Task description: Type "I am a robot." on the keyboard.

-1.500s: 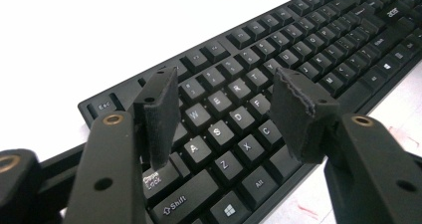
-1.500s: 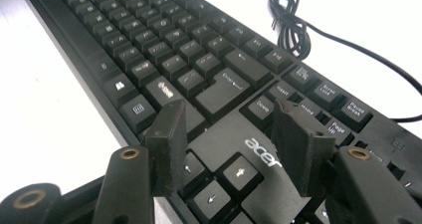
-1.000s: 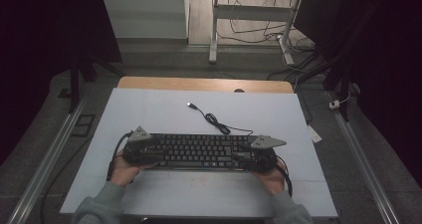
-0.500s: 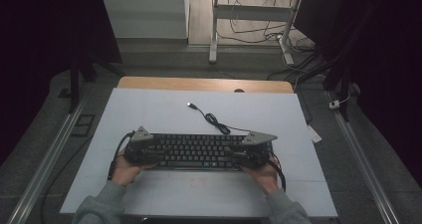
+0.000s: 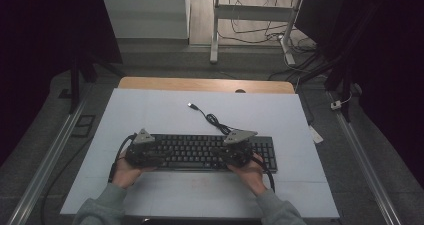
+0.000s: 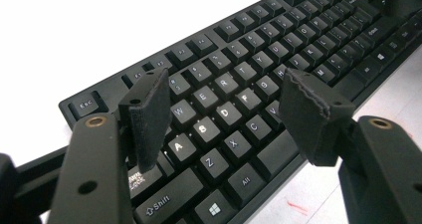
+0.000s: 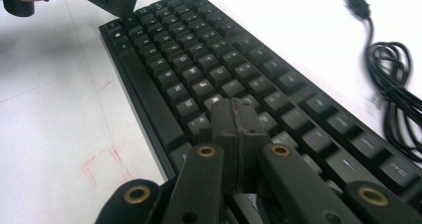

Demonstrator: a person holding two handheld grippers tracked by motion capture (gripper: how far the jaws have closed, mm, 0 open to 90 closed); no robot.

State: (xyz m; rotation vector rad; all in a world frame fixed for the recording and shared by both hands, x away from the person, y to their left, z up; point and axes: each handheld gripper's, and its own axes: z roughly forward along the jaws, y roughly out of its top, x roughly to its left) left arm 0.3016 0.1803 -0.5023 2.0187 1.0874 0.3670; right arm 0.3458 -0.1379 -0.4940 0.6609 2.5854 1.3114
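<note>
Keyboard keys "Esc", "Shift", "Alt"

Two black jaws of the left gripper stand apart above a black keyboard crossing the frame.

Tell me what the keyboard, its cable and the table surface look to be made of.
Keyboard: black matte plastic, probably; moulded keycaps with printed white legends, faint sheen on some.
Cable: black rubbery sheath, coiled in loose loops, with a moulded USB plug.
Table surface: smooth pale sheet, laminate or plastic by its look; wooden edge behind.
</note>
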